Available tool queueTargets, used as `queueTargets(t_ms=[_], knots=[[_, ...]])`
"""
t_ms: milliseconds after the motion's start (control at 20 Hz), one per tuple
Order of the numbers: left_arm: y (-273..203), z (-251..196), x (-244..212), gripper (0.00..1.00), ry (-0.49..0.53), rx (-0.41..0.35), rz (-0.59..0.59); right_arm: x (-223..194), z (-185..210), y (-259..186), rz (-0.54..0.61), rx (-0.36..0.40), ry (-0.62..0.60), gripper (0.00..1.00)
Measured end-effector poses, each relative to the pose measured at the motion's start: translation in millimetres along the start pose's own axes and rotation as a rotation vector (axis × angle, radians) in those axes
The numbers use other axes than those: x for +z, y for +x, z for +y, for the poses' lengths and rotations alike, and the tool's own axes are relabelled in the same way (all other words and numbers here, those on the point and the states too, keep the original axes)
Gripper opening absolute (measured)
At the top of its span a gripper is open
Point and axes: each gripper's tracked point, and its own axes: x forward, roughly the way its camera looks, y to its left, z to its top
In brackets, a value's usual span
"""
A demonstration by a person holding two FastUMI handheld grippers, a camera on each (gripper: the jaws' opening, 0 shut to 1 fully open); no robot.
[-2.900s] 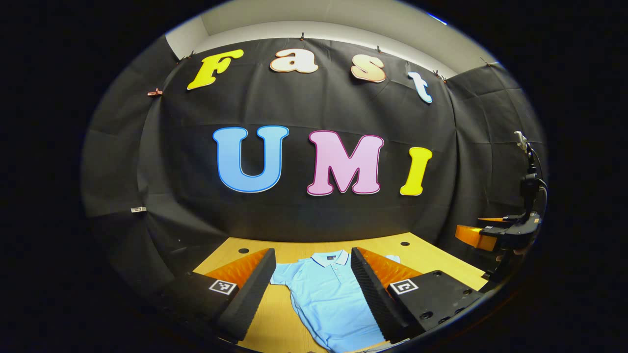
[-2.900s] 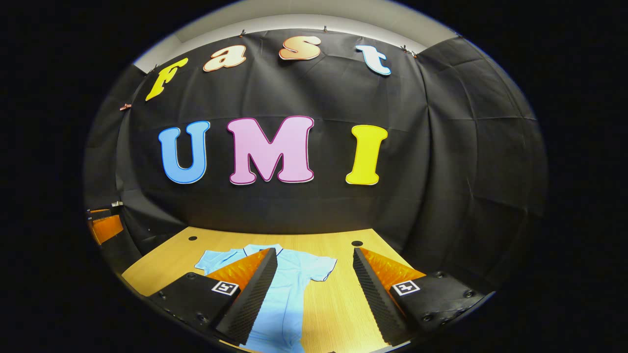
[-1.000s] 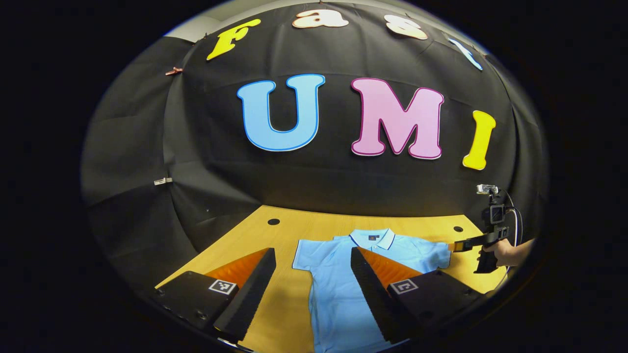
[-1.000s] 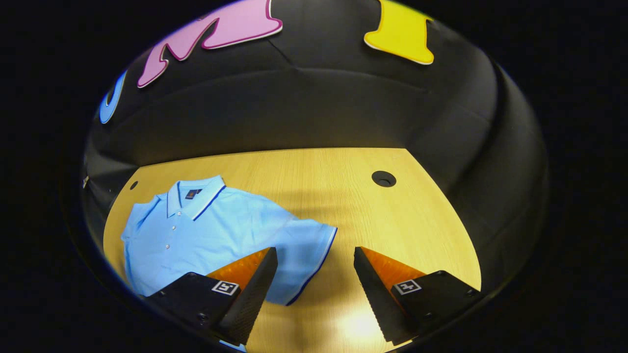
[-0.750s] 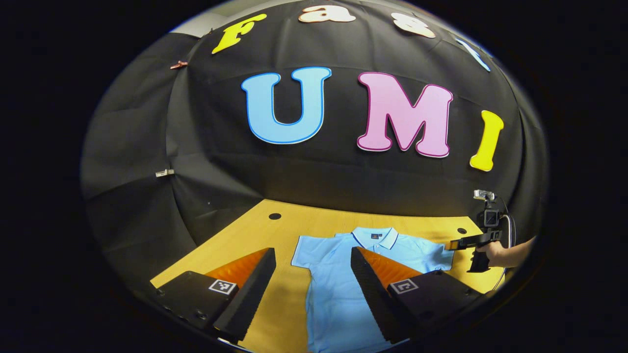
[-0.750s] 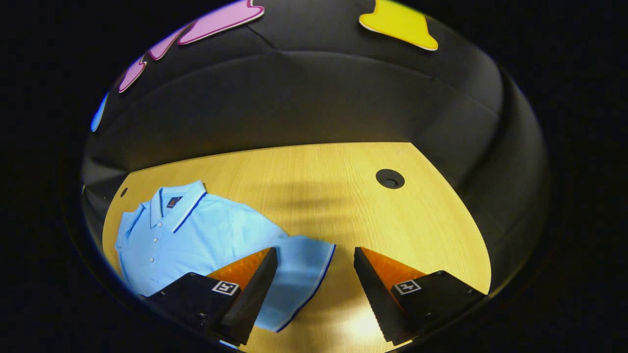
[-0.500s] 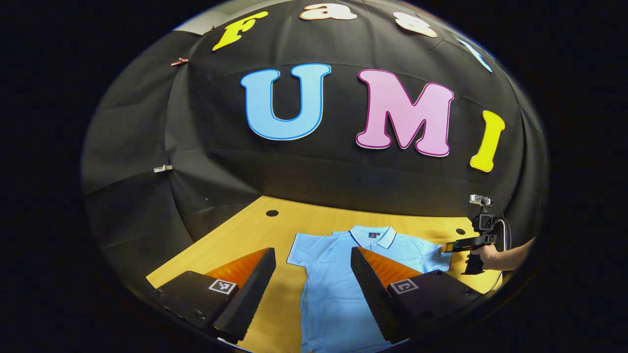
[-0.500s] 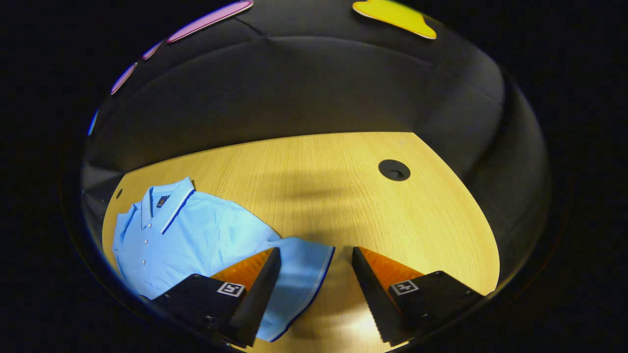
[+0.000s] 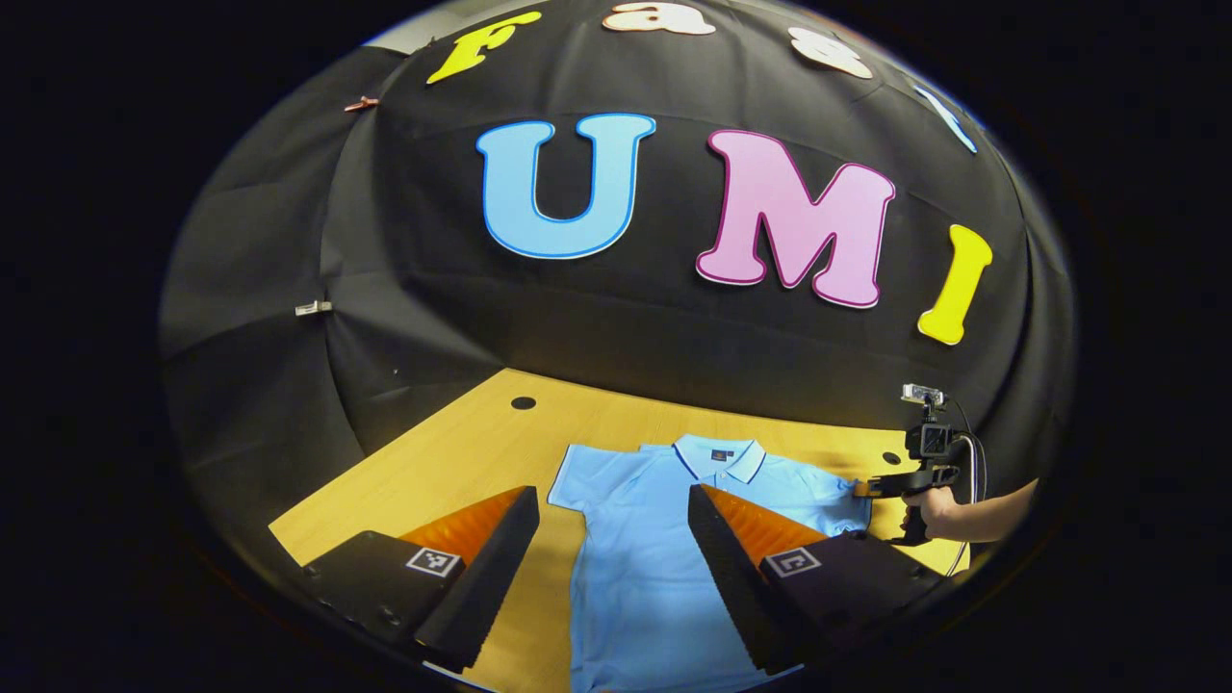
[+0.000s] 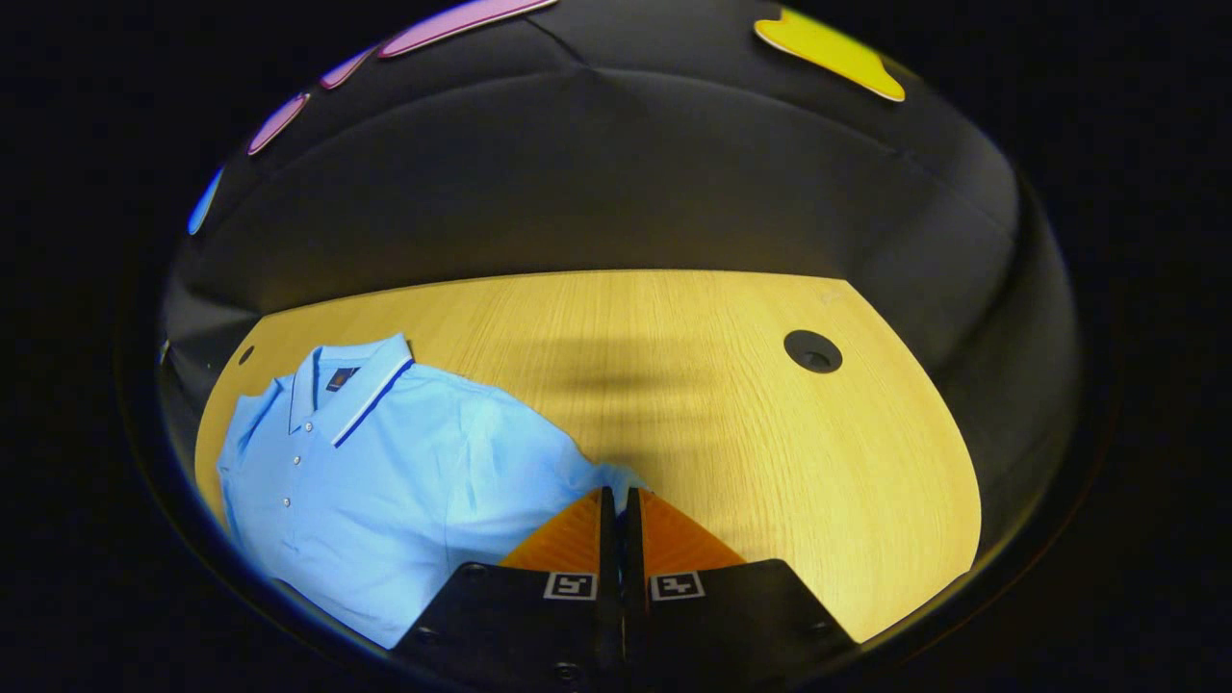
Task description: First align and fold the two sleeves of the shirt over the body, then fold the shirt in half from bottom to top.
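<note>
The tabletop [image 10: 693,385] was big and bare. The shirt [image 9: 640,568] lay flat on it, collar at the far side. It looked soft, light and floppy, so it would bend and sag when picked up. A sleeve edge looked like the best place to hold. The right tool [image 10: 616,500] was pinched together on a sleeve [image 10: 587,479]. The left tool [image 9: 613,539] hung wide apart over the shirt.

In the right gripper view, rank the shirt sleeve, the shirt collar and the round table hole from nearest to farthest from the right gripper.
1. The sleeve, pinched at the right gripper fingertips.
2. The table hole, ahead and to the right.
3. The collar, far to the left.
</note>
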Motion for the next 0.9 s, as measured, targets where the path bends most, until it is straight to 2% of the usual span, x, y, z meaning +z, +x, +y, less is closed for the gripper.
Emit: queueTargets(t_ms=[300, 500, 700, 750, 900], knots=[[-1, 14, -13, 0.99, -0.018, 0.035, 0.024, 47, 47, -30, -0.066, 0.072, -0.108, 0.05], [-6, 24, -17, 0.97, -0.022, 0.052, 0.020, 58, 119, -44, -0.088, 0.166, -0.176, 0.05], [-11, 39, -22, 0.97, -0.009, 0.078, 0.027, 33, 199, -44, -0.053, 0.267, -0.256, 0.05], [-9, 43, -23, 0.97, -0.020, 0.085, 0.027, 25, 217, -45, -0.043, 0.296, -0.271, 0.07], [2, 51, -23, 0.97, -0.037, 0.086, 0.025, 11, 265, -53, -0.032, 0.392, -0.269, 0.36]])
